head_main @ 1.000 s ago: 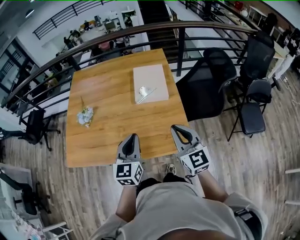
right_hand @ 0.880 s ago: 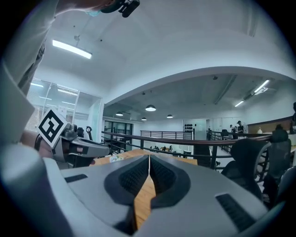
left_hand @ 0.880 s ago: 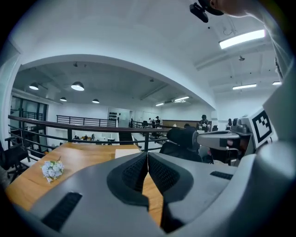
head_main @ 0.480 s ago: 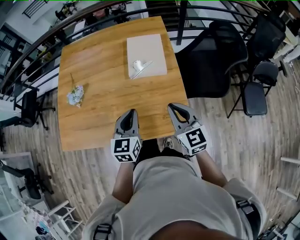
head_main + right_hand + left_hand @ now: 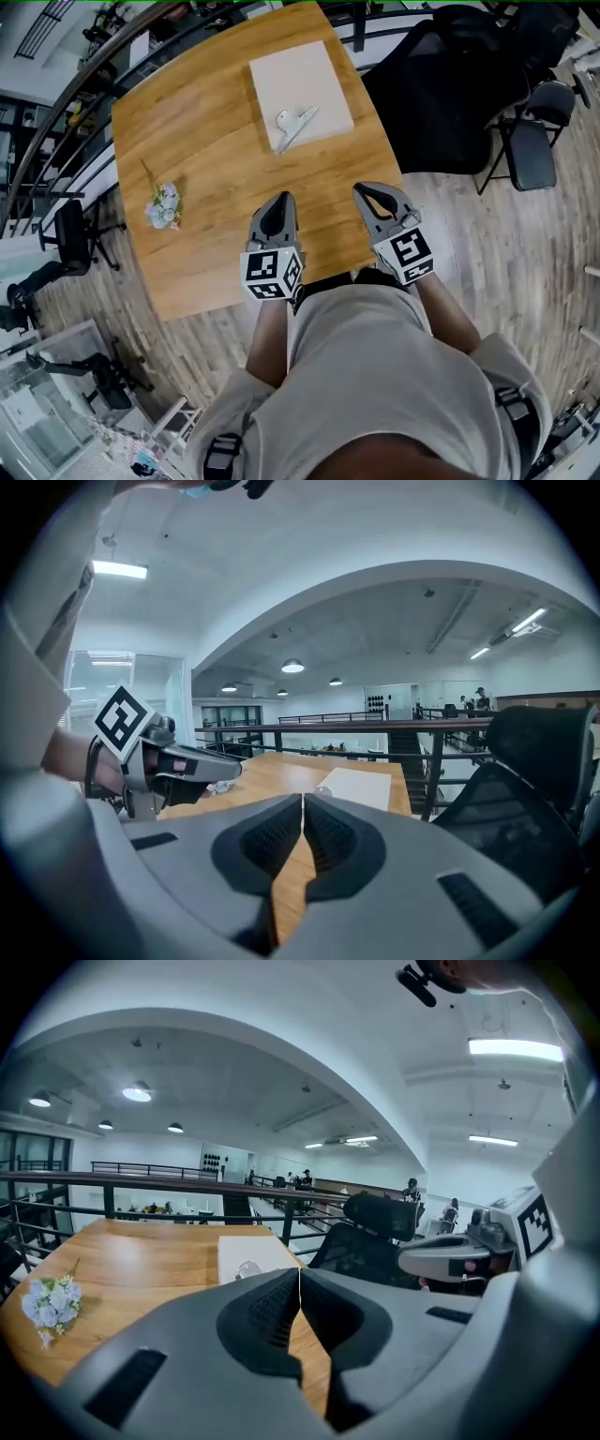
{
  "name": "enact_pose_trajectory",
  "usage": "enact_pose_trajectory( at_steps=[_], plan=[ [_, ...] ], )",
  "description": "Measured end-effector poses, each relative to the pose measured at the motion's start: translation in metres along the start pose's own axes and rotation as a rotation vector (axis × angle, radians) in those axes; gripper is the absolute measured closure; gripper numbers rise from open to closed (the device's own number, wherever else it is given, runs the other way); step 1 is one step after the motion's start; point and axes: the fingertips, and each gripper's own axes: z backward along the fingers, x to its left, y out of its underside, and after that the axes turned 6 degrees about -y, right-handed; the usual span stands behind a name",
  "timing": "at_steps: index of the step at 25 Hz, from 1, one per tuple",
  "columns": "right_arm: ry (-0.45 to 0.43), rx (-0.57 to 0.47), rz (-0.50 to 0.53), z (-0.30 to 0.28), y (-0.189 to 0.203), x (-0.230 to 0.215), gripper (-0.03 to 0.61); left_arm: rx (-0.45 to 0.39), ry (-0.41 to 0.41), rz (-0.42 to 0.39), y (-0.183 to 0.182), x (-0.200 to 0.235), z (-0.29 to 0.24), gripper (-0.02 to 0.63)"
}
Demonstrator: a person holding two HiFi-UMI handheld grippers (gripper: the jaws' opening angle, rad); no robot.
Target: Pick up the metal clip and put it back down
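Worktop (image 5: 206, 141) carries the metal clip (image 5: 295, 127) at upper centre, clear only from overhead; the closed, empty left tool (image 5: 278, 202) and right tool (image 5: 370, 192) half-hide it in their own views.

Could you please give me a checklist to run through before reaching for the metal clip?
Metal clip in sight, on the white board: ok.
Left gripper empty, jaws together: ok.
Right gripper empty, jaws together: ok.
Jaws open for the pick: not ok, both shut.
Grippers near the clip: not ok, both at the near edge of the table.
Flower sprig out of the way, off to the left: ok.
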Motion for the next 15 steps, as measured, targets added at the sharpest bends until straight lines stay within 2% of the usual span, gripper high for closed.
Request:
enact_pose_trajectory(
  at_steps=[5, 15],
  plan=[
    [-0.010, 0.039, -0.072, -0.037, 0.007, -0.007, 0.551, 0.057, 0.064, 0.014, 0.003, 0.018, -0.036, 0.589],
    [0.048, 0.143, -0.139, -0.091, 0.041, -0.026, 0.551, 0.123, 0.151, 0.055, 0.027, 0.056, -0.101, 0.589]
  ],
)
